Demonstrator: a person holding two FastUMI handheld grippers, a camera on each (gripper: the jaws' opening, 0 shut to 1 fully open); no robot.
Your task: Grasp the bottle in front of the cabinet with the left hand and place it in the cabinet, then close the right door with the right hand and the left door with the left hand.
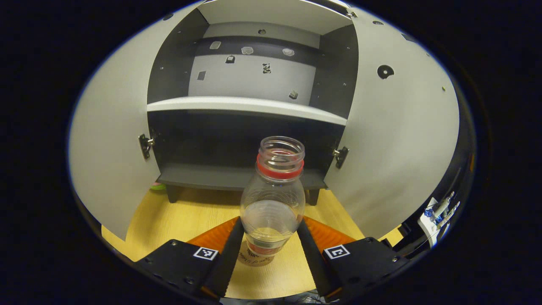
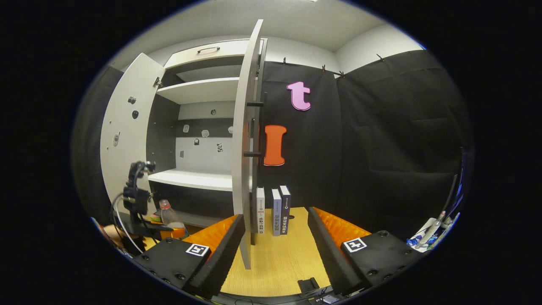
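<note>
Left tool [image 1: 270, 237] brackets the upright bottle [image 1: 273, 199] on the bench [image 1: 190, 212]; fingers flank its lower body, contact uncertain. Cabinet [image 1: 237, 176] opening dead ahead at 12 o'clock. Right tool [image 2: 275, 237] wide open, empty, right door [image 2: 245, 140] edge between its fingers.

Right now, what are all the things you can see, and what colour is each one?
bottle: one, clear with a red neck ring, no cap, on the table before the cabinet, between the left gripper's fingers.
cabinet: one, grey with white shelves, both doors open.
books: three, white and dark spines, upright by the right door.
table: one, light wood.
left gripper: fingers on each side of the bottle.
right gripper: open, around the right door's edge.
</note>
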